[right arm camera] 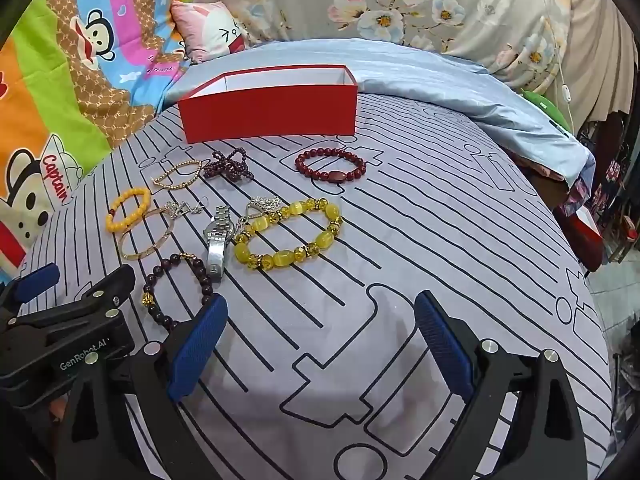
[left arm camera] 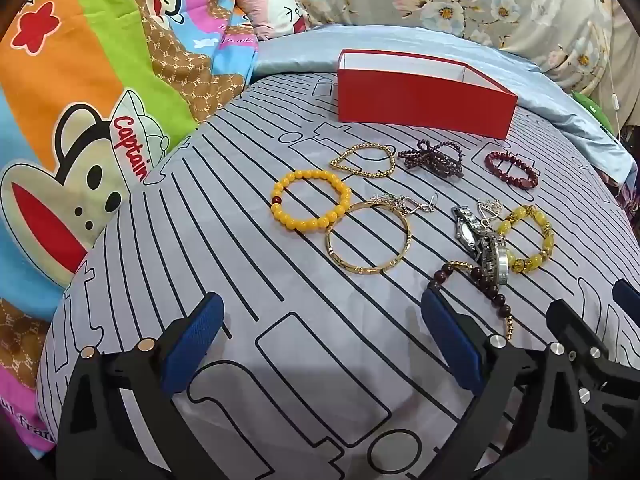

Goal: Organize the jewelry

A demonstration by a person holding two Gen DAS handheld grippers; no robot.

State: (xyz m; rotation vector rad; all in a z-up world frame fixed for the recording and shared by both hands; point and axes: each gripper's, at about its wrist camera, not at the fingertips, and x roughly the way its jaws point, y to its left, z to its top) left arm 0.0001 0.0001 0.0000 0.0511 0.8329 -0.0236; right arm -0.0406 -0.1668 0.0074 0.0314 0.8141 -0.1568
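A: Stock on the bed, please, by item.

B: One red box, open-topped, white inside, nothing showing in it; it stands at the far side of the grey line-patterned sheet. In front of it, a row: gold bead chain, dark garnet strand knotted in a heap, red bead bracelet.

A: Nearer row?

B: Opaque yellow bead bracelet touching a gold bangle; a small silver chain piece lies on the bangle's far edge. Then a silver watch, a translucent yellow bracelet just beside it, with a silver pendant at its far edge. Nearest of all, a dark brown bead bracelet with a gold charm.

A: Grippers?

B: Left gripper: fingers spread wide, nothing between them, over bare sheet. Right gripper: likewise fully spread and holding nothing. The brown bracelet lies beside its left finger; touching or not, cannot tell.

A: Surroundings?

B: Cartoon monkey bedding on the left, pale blue quilt behind the box, floral fabric beyond.
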